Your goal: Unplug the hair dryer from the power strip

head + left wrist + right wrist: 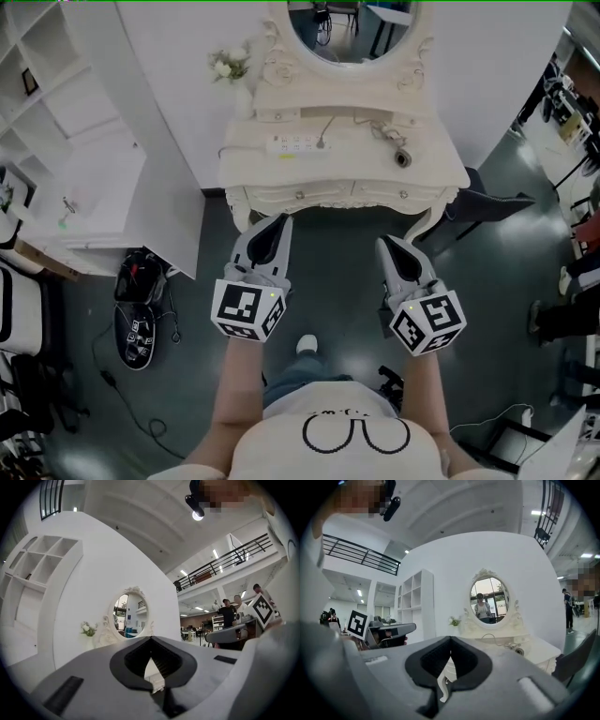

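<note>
Hair dryer (pixel 400 154) lies on the white dressing table (pixel 433 165), well ahead of both grippers and a little beyond and to the right of the right gripper (pixel 387 244), its nozzle turned towards us. Its cord (pixel 327 125) loops back to a plug (pixel 322 143) that we see seated in the power strip (pixel 292 144). The strip sits ahead of the left gripper (pixel 277 223), roughly between the lines the two grippers point along. So we judge nothing of the task done: the plug is in, and neither gripper is at the table.

Both grippers are pressed together and empty. In each gripper view the dark pads (pixel 133 660) meet at a point, with only the table's front showing past them. They point about level, side by side, well apart from strip and dryer.

What is left, as we read it: close the gap, spread one pair of jaws round the plug, perhaps steady the strip with the other, and pull the plug free.

Farther out, an oval mirror (pixel 352 28) stands beyond the strip. Flowers (pixel 228 66) sit ahead and left of the left gripper, white shelving (pixel 84 122) is far to its left, and a dark bag (pixel 136 314) lies on the floor beside it.
</note>
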